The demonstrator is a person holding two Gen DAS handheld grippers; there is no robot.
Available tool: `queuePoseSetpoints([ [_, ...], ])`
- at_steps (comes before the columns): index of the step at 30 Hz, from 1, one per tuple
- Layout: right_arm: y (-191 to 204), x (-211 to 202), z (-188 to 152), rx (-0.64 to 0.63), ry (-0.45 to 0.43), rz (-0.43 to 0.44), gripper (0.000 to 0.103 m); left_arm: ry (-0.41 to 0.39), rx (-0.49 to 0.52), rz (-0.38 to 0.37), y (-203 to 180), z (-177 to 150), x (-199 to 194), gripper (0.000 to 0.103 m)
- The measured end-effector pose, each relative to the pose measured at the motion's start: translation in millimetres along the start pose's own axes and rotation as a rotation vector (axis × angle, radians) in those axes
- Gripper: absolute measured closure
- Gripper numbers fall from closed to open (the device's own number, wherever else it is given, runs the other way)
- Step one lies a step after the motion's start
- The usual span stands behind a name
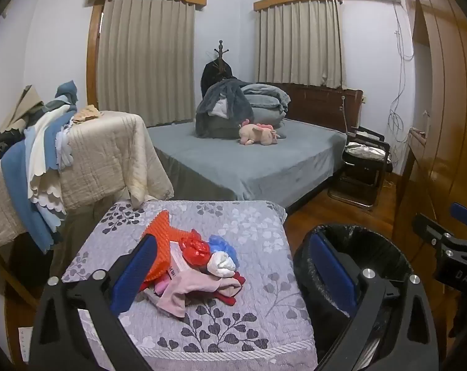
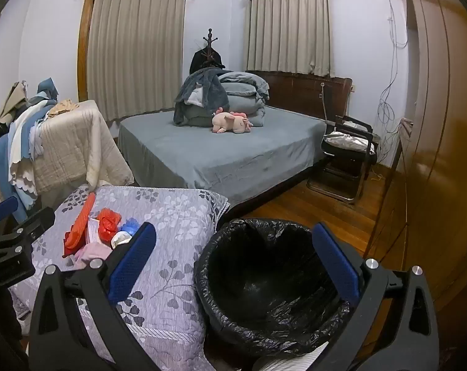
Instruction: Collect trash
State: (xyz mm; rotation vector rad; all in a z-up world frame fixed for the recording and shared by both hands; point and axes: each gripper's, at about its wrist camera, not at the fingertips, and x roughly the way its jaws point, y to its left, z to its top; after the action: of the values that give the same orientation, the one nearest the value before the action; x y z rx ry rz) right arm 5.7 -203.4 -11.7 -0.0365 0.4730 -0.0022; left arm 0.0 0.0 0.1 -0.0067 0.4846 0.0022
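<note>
Orange bumpy sheet (image 1: 159,244) lies just beyond the left gripper's (image 1: 233,275) left jaw, on the leaf-patterned quilted bench (image 1: 233,324). Between its jaws, which stand wide apart and grip nothing, sits the trash pile (image 1: 202,266): a red crumpled bag, a blue one, a white wad and pink cloth. Right of that, the black-lined bin (image 2: 264,278) sits between the right gripper's (image 2: 236,262) jaws, likewise spread wide and bare, beside the bench.

Leaf-patterned quilted surface (image 1: 233,324) carries a heap of crumpled trash (image 1: 196,262); black-lined bin (image 2: 264,278) stands beside.
</note>
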Motion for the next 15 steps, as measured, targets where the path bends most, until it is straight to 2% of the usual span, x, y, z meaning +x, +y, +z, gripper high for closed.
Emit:
queuePoseSetpoints([
  [15, 0.1, 1.7, -1.1, 0.0, 0.003, 0.0, 0.005, -0.009, -0.002, -0.003, -0.9, -0.1, -0.2, 0.006],
])
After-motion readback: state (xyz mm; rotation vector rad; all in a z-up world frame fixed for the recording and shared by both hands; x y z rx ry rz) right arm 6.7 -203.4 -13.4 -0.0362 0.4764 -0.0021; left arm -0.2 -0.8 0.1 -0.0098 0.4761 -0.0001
